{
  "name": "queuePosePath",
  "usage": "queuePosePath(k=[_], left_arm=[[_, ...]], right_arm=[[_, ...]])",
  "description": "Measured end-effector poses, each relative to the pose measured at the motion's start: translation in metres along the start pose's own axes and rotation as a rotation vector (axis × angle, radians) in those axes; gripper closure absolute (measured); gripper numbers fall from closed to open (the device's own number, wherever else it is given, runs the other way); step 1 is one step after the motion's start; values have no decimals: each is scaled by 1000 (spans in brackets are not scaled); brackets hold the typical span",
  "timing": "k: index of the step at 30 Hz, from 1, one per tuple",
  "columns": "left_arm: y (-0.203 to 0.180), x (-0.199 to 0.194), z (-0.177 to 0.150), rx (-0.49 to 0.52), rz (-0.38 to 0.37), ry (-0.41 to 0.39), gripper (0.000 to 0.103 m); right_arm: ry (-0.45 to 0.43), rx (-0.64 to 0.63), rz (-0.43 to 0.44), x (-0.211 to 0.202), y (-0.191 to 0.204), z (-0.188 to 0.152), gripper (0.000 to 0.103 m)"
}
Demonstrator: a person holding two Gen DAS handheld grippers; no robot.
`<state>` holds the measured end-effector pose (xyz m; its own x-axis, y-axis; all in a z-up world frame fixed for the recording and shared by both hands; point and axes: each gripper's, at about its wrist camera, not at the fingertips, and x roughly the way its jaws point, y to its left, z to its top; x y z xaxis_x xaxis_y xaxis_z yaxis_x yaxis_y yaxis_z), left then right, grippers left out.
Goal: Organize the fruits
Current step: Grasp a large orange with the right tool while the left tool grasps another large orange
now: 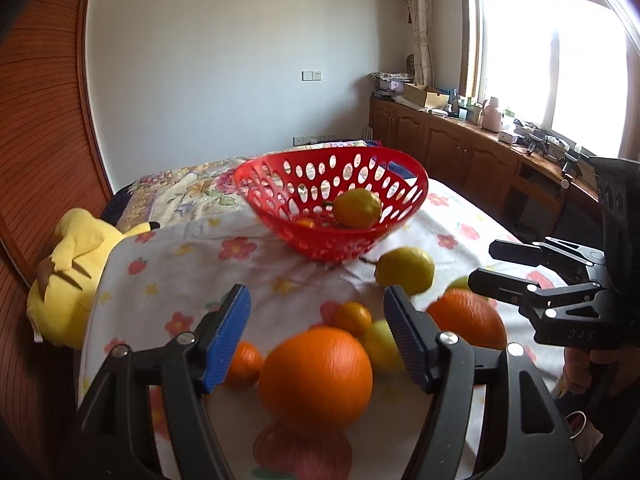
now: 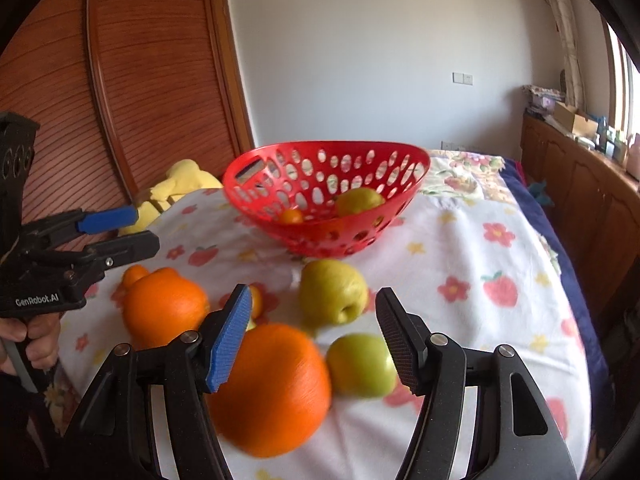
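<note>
Two grippers, jaws apart, nothing clamped: left gripper (image 1: 316, 332) above large orange (image 1: 315, 376), fruit lying between its jaws; right gripper (image 2: 312, 334) likewise over another orange (image 2: 272, 390). Red basket (image 1: 280, 220) beyond, holding pear (image 1: 357, 208).

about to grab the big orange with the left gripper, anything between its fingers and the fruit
Nothing visible. The left gripper is open, and the big orange sits right before its gap. A small orange crowds the left finger; a yellow-green fruit crowds the right.
</note>
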<state>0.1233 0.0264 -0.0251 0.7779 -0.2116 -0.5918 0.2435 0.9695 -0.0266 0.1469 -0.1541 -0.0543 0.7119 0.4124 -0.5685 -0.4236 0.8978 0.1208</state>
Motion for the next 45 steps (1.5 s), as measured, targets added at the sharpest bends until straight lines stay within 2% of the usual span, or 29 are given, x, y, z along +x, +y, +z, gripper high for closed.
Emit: queuePosePath(k=[10,21,33,42,45], left_arm=[[-1,-2,-37,-8,32,24,34],[0,-3,-45,-32,27,41,34],[-2,5,-52,-44,23,62,34],[2,12,-54,-69,14,81,33],[1,13,-53,-72,13,81,33]], right_arm=[[24,4,36,1,15,-22,30],[80,13,41,11,21,-37,27],[87,-8,7,21,26,-51,19],[107,-4,15,34,25,-65,19],[89,-1,24,31,25,-66,19]])
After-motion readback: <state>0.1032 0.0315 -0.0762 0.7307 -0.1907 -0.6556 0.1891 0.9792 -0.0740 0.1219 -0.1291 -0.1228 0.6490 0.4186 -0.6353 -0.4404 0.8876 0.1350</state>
